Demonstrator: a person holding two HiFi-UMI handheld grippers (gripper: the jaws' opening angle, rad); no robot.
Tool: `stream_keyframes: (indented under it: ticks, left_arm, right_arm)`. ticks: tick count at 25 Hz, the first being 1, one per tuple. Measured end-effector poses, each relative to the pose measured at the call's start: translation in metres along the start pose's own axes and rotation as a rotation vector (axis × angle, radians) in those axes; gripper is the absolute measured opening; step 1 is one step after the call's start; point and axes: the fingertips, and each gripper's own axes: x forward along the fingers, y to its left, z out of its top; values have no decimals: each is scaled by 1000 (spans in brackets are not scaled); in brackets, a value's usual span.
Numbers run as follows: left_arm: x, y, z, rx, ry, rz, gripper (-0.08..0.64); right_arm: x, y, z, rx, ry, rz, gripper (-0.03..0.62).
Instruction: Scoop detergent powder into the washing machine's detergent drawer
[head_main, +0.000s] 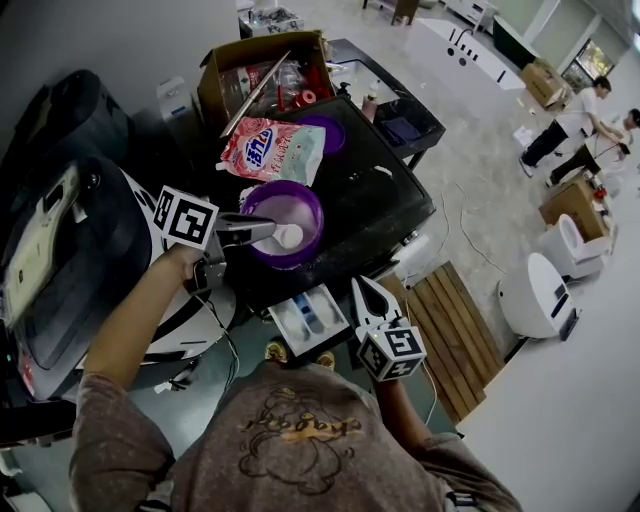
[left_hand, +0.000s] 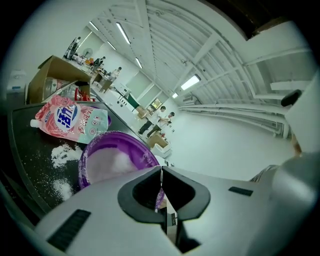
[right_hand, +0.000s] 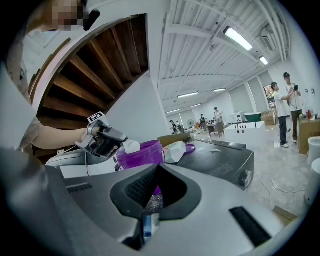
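1. The white scoop (head_main: 288, 237) sat over the detergent powder (head_main: 272, 212) in the purple bowl (head_main: 318, 225). The detergent drawer (head_main: 310, 320) stood open nearer the person.
2. Judged best practice: lift the scoop level, carry it slowly nearward, and tip it only above the drawer, since spilled grains (left_hand: 62, 155) lay left of the bowl.
3. The left gripper (head_main: 268, 232) had its jaws closed on the scoop's handle.
4. The right gripper (head_main: 360, 288) had its jaws pressed together and empty, just right of the drawer.
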Motion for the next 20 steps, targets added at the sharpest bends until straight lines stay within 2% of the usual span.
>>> stream_keyframes:
  ticks: [7,11,14,20]
  left_arm:
    - [-9,2,6,-88,-123,-14,23]
    - [-16,-7,8,-215,-201,-64,23]
    - [-24,-10,6,-280,-239,-74,23]
    - [-35,-16,0,-363,-297,-90,23]
  right_arm:
    - [5,9,6,1,-1,22,2]
    - [6,12,4,-10,7,30,2]
    - [5,14,3,-15,8,34,2]
    - [3,16,3,-22,7,38,2]
